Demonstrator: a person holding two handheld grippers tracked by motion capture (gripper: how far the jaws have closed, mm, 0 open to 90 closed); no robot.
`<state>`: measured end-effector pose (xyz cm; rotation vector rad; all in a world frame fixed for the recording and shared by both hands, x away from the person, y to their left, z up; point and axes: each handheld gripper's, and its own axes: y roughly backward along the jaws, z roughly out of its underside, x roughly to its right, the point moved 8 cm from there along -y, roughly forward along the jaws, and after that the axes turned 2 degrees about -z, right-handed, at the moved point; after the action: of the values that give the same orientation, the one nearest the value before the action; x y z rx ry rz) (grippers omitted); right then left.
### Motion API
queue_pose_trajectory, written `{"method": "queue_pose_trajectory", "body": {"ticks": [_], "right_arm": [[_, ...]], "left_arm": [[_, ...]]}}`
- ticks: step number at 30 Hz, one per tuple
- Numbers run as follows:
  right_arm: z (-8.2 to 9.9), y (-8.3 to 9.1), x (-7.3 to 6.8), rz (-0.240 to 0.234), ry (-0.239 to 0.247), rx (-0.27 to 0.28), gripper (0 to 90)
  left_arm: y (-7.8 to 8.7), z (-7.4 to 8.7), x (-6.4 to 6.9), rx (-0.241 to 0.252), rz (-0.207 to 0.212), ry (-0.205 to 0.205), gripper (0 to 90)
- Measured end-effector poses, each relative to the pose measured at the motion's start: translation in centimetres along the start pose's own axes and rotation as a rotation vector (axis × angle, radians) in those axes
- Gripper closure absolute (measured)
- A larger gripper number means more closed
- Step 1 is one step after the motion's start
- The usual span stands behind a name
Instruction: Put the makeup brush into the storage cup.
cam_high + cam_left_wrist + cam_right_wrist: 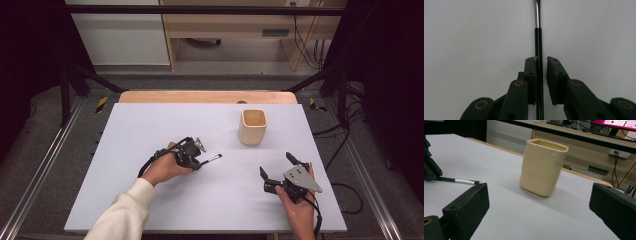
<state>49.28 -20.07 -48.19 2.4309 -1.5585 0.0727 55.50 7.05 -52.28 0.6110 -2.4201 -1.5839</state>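
Observation:
A thin black makeup brush [212, 159] with a silver ferrule lies on the white table top [150, 125], its tip pointing right toward the cup. My left gripper [197, 162] is down over its handle. In the left gripper view the handle [538, 42] runs between the jaws of my left gripper [541, 60]; one pad touches it and a narrow gap shows at the other. My right gripper [275, 165] stands open and empty at the front right. A cream square cup [253, 127] is upright behind it.
In the right gripper view the cup [542, 166] stands straight ahead between the wide jaws of my right gripper [539, 188], and the brush [461, 180] lies at the left. A wooden strip [207, 96] edges the table's far side.

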Motion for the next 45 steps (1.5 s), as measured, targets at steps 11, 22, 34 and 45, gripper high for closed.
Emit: {"method": "queue_pose_trajectory", "body": {"ticks": [11, 22, 34, 45], "right_arm": [[0.1, 0.0, 0.1, 0.005, 0.004, -0.004, 3.1], [0.3, -0.2, 0.0, 0.027, 0.018, -0.028, 3.3], [0.0, -0.3, -0.4, 0.035, 0.001, -0.003, 2.6], [-0.8, -0.3, -1.5, -0.025, -0.072, 0.052, 4.9]], "left_arm": [[0.1, 0.1, 0.1, -0.002, -0.006, -0.007, 84.4], [1.5, -0.3, 0.1, 0.105, -0.045, -0.027, 84.4], [2.9, -0.9, 1.8, 0.271, -0.067, -0.017, 84.4], [3.7, -2.1, 3.8, 0.388, -0.079, -0.029, 84.4]]}}
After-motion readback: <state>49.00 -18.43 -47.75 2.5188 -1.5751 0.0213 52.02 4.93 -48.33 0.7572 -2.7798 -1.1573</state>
